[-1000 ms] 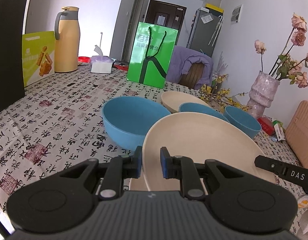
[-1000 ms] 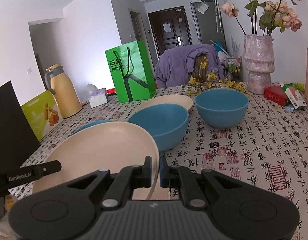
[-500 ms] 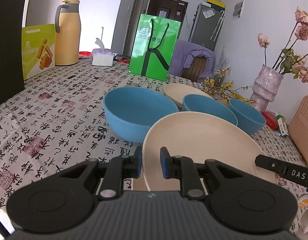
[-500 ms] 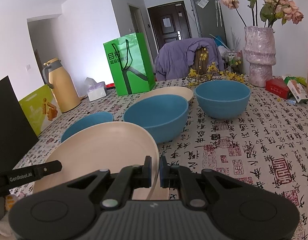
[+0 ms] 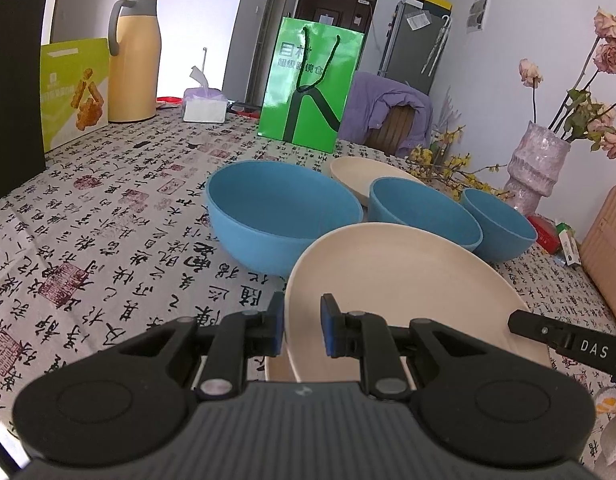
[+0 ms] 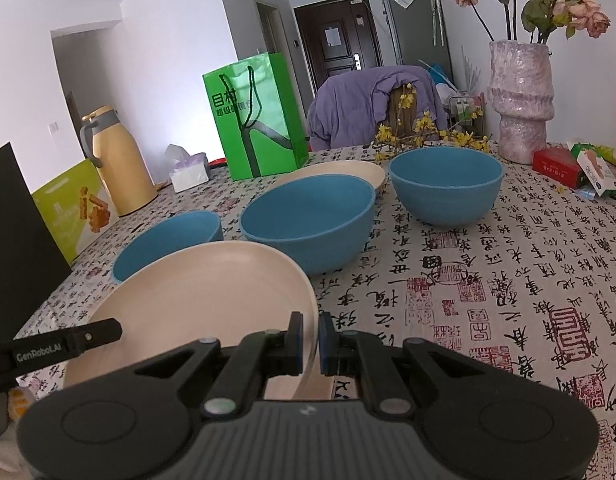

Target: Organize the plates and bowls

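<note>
Both claws pinch the same round cream plastic plate (image 5: 404, 280): the left gripper (image 5: 302, 322) has its blue pads closed on the plate's left rim, and the right gripper (image 6: 309, 338) is pressed together on the right rim. The plate looks tilted and carried just above the near edge of the table under a calligraphy-print cloth (image 5: 108, 216). A cream shape shows under it by the left claw, perhaps another plate, but I cannot tell

Beyond it stand three round blue plastic bowls: a large one (image 5: 284, 216) to the left, a middle one (image 6: 308, 220) behind the plate, a third (image 6: 446, 184) far right. A second cream plate (image 6: 348, 170) lies at the far side, half hidden behind the middle bowl

The step in hand looks like carrying this plate to join the other one. That calls for lifting it over the bowls, keeping both grips even so it does not twist

The plate's near edge is hidden by the gripper bodies
</note>
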